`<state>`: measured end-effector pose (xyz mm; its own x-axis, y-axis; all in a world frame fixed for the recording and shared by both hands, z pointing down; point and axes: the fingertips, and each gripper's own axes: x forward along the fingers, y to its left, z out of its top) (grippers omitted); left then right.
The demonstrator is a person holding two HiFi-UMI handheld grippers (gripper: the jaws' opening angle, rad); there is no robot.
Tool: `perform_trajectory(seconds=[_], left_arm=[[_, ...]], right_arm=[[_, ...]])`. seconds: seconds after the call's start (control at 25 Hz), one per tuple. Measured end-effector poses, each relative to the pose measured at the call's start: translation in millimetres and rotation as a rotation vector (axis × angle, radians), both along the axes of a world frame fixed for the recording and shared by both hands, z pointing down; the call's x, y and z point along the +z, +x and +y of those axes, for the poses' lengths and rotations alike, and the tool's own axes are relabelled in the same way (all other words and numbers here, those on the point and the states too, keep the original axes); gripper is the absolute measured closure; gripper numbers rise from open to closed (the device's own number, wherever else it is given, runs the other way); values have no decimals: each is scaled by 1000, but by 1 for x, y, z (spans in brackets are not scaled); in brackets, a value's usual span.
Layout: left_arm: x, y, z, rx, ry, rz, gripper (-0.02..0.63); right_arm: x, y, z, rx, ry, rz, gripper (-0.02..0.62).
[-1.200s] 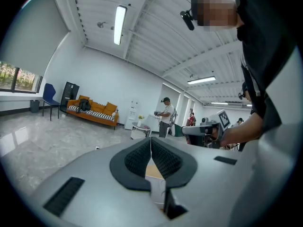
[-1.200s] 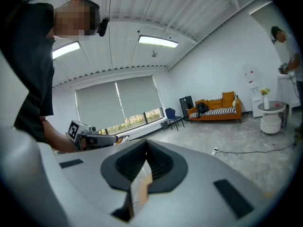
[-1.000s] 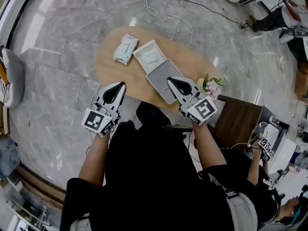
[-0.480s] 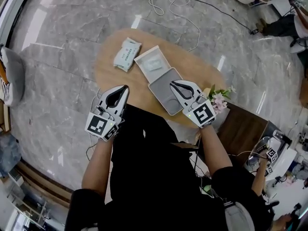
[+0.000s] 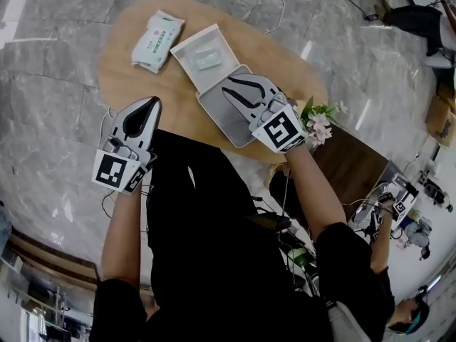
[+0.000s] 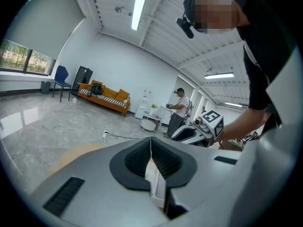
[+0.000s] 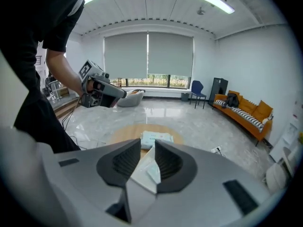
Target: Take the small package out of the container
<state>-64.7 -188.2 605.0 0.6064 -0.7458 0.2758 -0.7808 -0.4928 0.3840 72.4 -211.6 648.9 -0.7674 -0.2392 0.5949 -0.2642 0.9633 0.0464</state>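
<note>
On the oval wooden table [image 5: 142,84] lies an open white container [image 5: 191,47], its grey half [image 5: 217,120] nearest me. A small pale package [image 5: 209,59] rests in the far white half. My right gripper [image 5: 228,89] hovers over the grey half, pointing at the package; its jaws are opening with nothing between them. In the right gripper view [image 7: 147,144] the package [image 7: 153,172] shows through the gap, some way ahead. My left gripper [image 5: 152,102] hangs shut at the table's near left edge, holding nothing; in its own view [image 6: 151,142] the jaws meet.
A larger wipes pack [image 5: 157,41] lies left of the container. Pink flowers [image 5: 317,123] and a dark wooden stand [image 5: 356,164] sit at my right. Cables [image 5: 274,6] run on the marble floor. Another person [image 6: 179,111] stands near a distant orange sofa [image 6: 104,96].
My right gripper has moved forward over the container's grey half and its jaws have parted. The left gripper keeps its place by the table's edge, still shut.
</note>
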Motion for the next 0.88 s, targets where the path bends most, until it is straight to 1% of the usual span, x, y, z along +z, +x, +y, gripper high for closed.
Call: perform_trajectory(seconds=[0.12, 0.2, 0.36, 0.44, 0.72, 0.88], left_arm=[[21, 1, -2, 13, -12, 7, 588], [34, 3, -2, 24, -19, 13, 588], [65, 4, -6, 38, -42, 27, 588], [79, 5, -7, 41, -52, 35, 588], [117, 5, -13, 46, -72, 50, 588], [132, 4, -17, 43, -76, 52, 588]], right_arm=[[25, -5, -6, -46, 14, 67, 500], [42, -10, -9, -77, 13, 94, 491], [82, -18, -14, -177, 23, 194, 478], [103, -20, -15, -222, 13, 241, 471], [158, -20, -31, -309, 12, 374, 469], [183, -23, -30, -414, 12, 452, 463]])
